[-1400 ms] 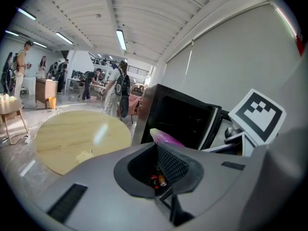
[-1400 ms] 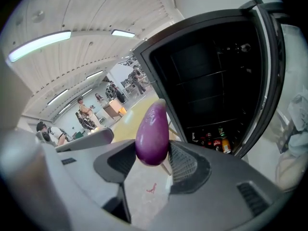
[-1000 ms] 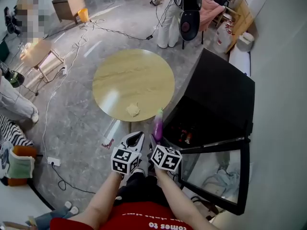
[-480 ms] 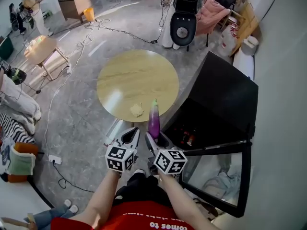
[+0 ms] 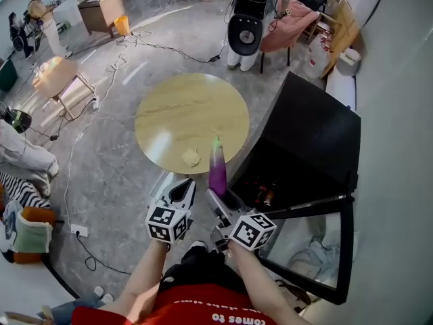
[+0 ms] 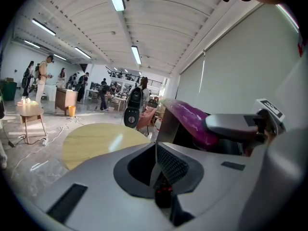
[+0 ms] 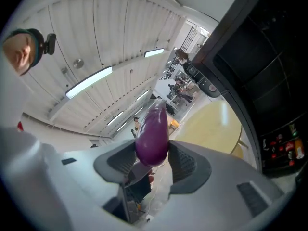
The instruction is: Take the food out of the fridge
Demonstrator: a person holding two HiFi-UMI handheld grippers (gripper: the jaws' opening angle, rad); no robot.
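both bare forearms reach forward from the bottom edge of the head view, side by side, each ending in a marker cube. the right gripper point(image 5: 218, 199) points out roughly level and its jaws pinch the thick end of a purple aubergine point(image 5: 217, 168), which stands out beyond the pads with its narrow tip away from the person. the aubergine is clear of the fridge point(image 5: 318, 137), in the air between the fridge's open front and the near edge of the round table point(image 5: 191, 114). the left gripper point(image 5: 180, 192) sits just beside the right one, tipped slightly down; its own view shows the jaws pressed together with nothing between them. the base of the aubergine is hidden behind the right jaws. the fridge interior is dark: only a few small red items point(image 5: 261, 195) near its front edge show, and what they are cannot be told. the open door point(image 5: 312, 249) hangs low at the fridge's front, with pale cloth-like shapes seen through its pane. a small pale yellow piece point(image 5: 191, 157) lies near the table's near edge, not identifiable. the table top is light wood, otherwise bare. the floor point(image 5: 108, 161) is grey and marbled, crossed by cables; people, small wooden tables and a black-and-white stand occupy the far side, under ceiling strip lights.
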